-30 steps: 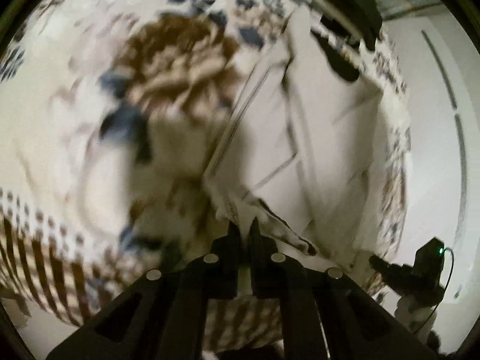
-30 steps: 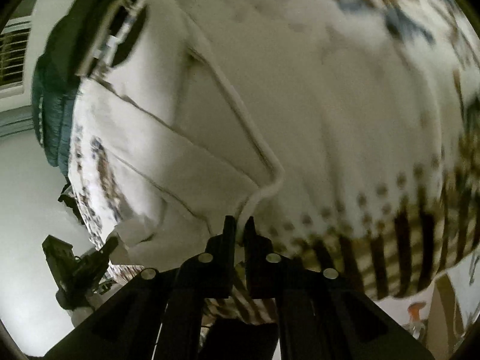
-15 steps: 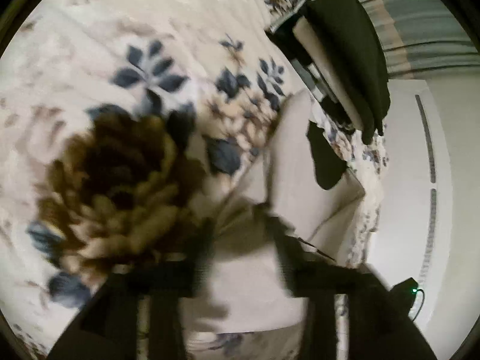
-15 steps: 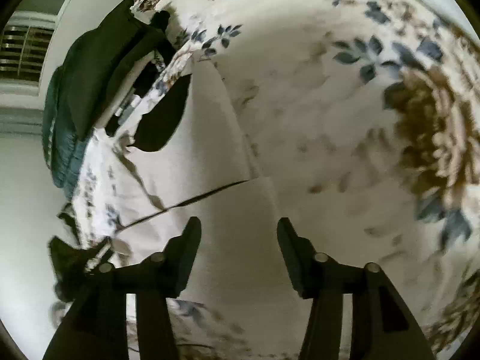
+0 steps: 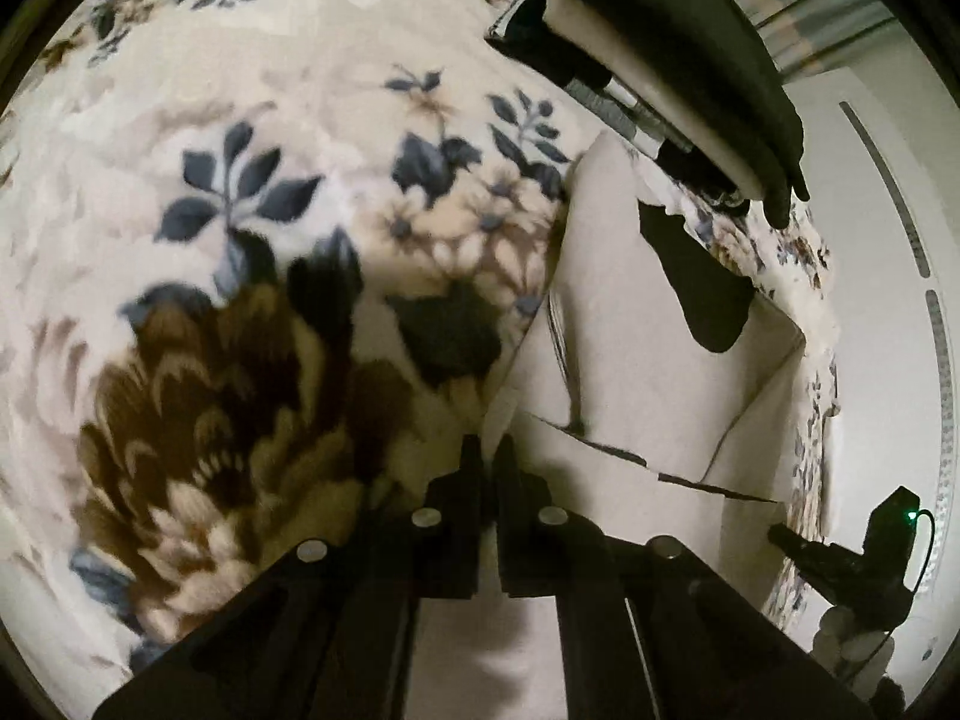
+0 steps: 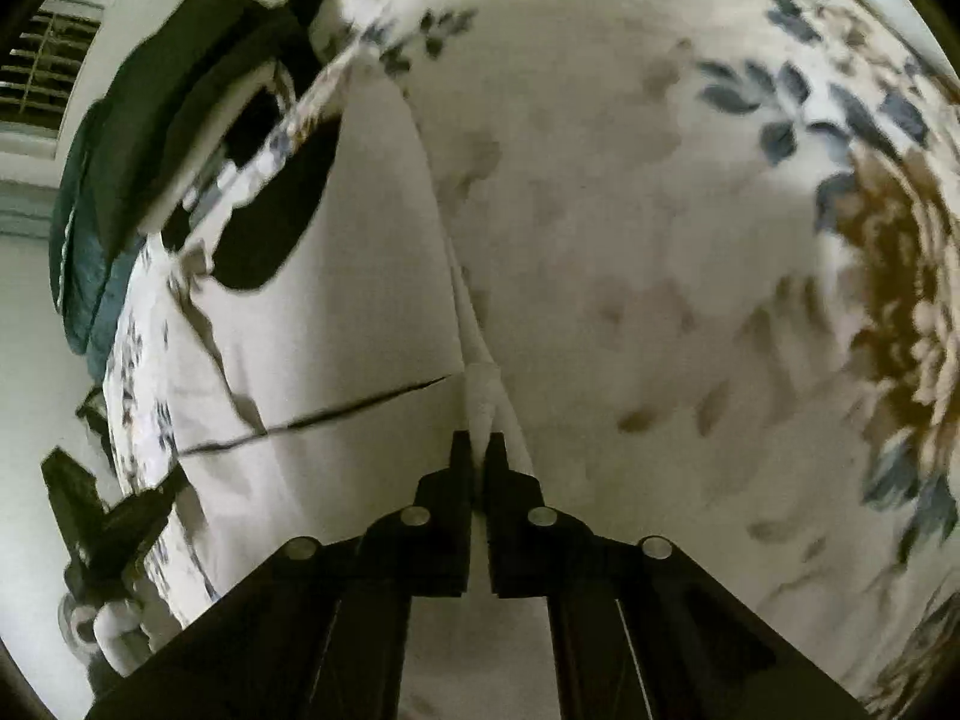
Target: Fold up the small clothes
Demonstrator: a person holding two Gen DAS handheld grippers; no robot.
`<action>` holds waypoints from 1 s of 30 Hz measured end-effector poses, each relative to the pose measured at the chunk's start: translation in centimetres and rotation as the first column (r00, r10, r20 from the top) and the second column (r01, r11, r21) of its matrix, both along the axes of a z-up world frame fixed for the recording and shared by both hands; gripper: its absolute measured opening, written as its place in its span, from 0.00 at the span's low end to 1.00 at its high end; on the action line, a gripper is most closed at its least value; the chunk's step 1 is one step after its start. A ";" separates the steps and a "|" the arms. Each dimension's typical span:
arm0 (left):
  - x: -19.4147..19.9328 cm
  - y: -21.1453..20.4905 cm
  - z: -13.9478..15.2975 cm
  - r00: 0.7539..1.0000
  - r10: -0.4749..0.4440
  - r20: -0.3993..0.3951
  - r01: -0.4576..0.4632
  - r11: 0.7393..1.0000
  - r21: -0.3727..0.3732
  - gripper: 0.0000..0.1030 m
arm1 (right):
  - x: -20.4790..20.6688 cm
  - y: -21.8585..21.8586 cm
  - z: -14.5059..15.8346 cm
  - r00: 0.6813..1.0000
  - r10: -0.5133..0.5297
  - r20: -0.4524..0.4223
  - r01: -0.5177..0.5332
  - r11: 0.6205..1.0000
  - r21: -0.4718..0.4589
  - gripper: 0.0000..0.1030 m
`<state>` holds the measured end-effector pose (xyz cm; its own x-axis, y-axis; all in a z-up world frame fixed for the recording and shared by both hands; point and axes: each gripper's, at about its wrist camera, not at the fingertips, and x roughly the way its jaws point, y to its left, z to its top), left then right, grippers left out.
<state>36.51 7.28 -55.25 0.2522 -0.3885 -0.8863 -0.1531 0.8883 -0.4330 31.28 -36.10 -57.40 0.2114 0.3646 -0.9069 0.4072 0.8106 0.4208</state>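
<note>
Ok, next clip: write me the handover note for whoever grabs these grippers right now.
Left gripper: shut on the garment at its left edge.
Right gripper: shut on the garment's right edge, a pinched ridge of cloth between the fingers.
The garment, white with a dark patch, lies on the floral blanket; a pile of clothes sits beyond it.
Done: one fold line runs across the cloth, both edges gripped.
Left: probably carry both edges over together for the next fold, flatten, release. Whether more folds follow can't be told.
</note>
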 end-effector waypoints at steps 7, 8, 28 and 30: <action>2.0 0.6 -2.1 0.989 -0.023 -0.145 0.017 0.999 -0.042 0.07 | 1.1 -0.2 -2.2 0.993 0.028 -0.113 -0.031 0.999 -0.030 0.08; 2.5 0.6 -1.4 0.990 -0.027 -0.139 0.022 0.999 -0.042 0.11 | 1.6 0.0 -1.7 0.992 0.042 -0.119 -0.047 0.998 -0.043 0.19; 19.7 -10.9 -1.0 0.886 -0.464 0.005 0.451 0.865 0.217 0.04 | 24.1 4.1 -1.3 0.957 0.275 -0.093 -0.290 0.913 -0.285 0.33; 19.1 -10.6 -0.4 0.882 -0.471 0.024 0.454 0.862 0.224 0.05 | 24.3 4.7 -1.4 0.950 0.293 -0.108 -0.312 0.891 -0.330 0.06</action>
<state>55.64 -3.30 -55.69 0.1578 -0.2882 -0.9445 0.3231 0.9189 -0.2263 55.62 -31.44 -58.83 0.0876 0.0724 -0.9935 0.1336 0.9875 0.0837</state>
